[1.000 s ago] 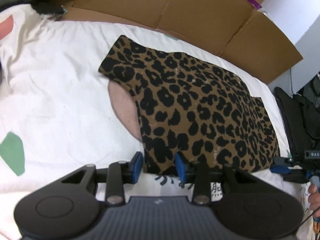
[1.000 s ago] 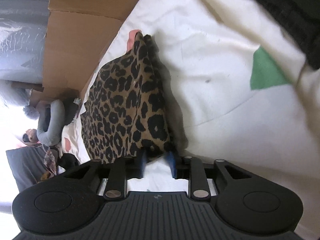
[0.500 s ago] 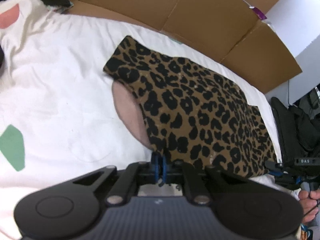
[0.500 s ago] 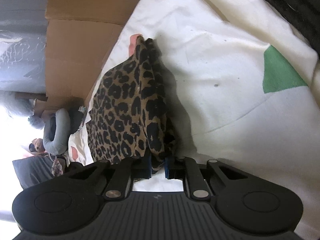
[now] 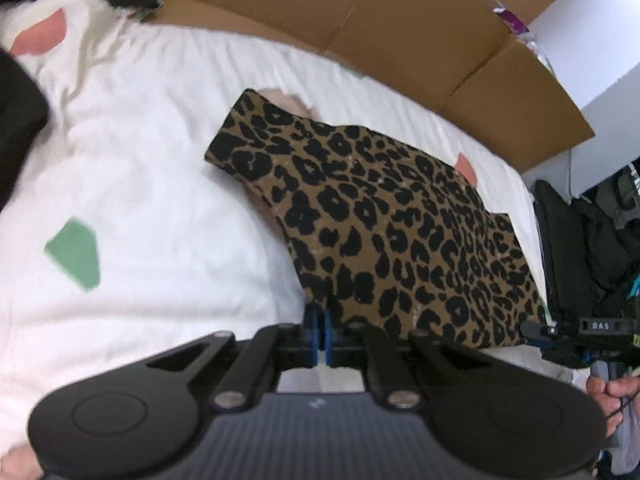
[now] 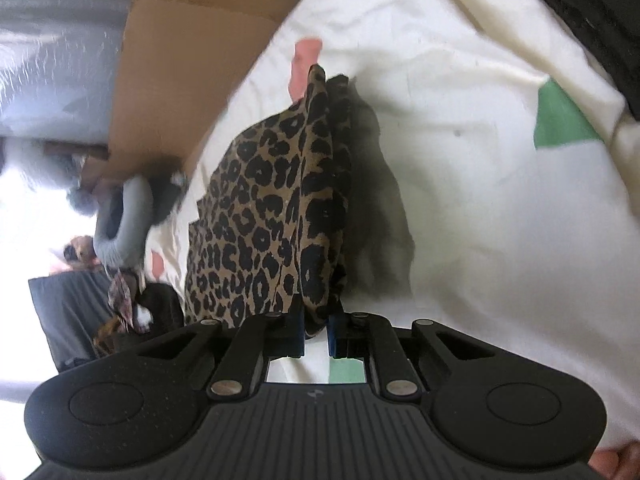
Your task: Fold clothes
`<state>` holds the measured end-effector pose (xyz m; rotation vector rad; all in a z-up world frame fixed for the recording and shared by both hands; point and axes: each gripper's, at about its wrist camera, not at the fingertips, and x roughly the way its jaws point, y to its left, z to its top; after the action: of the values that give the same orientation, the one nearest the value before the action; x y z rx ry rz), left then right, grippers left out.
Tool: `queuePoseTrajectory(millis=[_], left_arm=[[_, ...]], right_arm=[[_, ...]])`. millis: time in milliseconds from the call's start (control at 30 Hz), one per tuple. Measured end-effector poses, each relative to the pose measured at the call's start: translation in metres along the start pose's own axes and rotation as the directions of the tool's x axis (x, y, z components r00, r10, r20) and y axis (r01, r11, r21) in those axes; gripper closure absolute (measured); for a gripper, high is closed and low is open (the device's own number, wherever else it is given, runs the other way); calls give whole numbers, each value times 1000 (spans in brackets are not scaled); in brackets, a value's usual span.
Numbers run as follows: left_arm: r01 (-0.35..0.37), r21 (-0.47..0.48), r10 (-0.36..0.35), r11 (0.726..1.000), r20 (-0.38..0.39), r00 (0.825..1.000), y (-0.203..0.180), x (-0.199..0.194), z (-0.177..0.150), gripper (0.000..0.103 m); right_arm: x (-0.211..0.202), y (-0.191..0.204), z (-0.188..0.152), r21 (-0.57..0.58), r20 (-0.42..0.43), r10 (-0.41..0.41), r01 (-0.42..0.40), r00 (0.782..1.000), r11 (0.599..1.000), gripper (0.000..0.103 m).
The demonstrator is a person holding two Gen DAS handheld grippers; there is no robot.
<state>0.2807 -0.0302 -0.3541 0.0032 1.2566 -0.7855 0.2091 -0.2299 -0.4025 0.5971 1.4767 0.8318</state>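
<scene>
A brown leopard-print garment [image 5: 392,232] lies partly folded on a white bed sheet [image 5: 152,200]. My left gripper [image 5: 319,326] is shut on its near edge, blue pads pressed together on the cloth. In the right wrist view the same garment [image 6: 280,216] is lifted off the sheet and casts a dark shadow to its right. My right gripper [image 6: 316,330] is shut on a bunched corner of it. The right gripper [image 5: 560,334] also shows at the right edge of the left wrist view, held by a hand [image 5: 612,392].
Brown cardboard panels [image 5: 400,28] stand along the far side of the bed. The sheet carries green [image 5: 76,254] and pink [image 5: 40,36] patches. Dark clothing [image 5: 16,120] lies at the left, a black bag [image 5: 580,248] at the right. A grey neck pillow [image 6: 124,220] sits beyond the garment.
Both grippers went from open to shut on the garment's near edge. The edge has since lifted off the sheet and the cloth has shifted, uncovering pink patches.
</scene>
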Motion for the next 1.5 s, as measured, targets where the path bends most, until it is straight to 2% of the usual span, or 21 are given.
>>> queuePoseTrajectory(millis=[67,233,533,700,833,1133,1367,1500], left_arm=[[5,3,-5,1000,-34,999,0,-2,-5,100],[17,-20,-20,1000,-112,994,-2,-2,-14,100],[72,-31,-76,997,-179,981,-20,10,-24,100],[116,-3,-114,993,-207,972,-33,10,-31,100],[154,14,-147,988,-228,963,-40,10,-36,100],[263,30,-245,964,-277,929,-64,16,-37,100],[285,-50,-287,957,-302,909,-70,39,-40,100],[279,-90,-293,956,-310,904,-73,51,-43,100]], right_arm=[[-4,2,-3,-18,-26,-9,8,1000,1000,95],[-15,13,-5,-97,-29,-41,38,999,995,94],[-34,31,18,-154,44,-57,63,997,986,94],[-41,42,32,-180,89,-56,71,995,981,95],[-47,50,42,-199,118,-55,78,991,977,95],[-59,66,67,-243,179,-37,81,983,967,95],[-51,73,82,-290,204,-73,131,976,948,95],[-43,68,90,-309,212,-94,158,973,938,94]])
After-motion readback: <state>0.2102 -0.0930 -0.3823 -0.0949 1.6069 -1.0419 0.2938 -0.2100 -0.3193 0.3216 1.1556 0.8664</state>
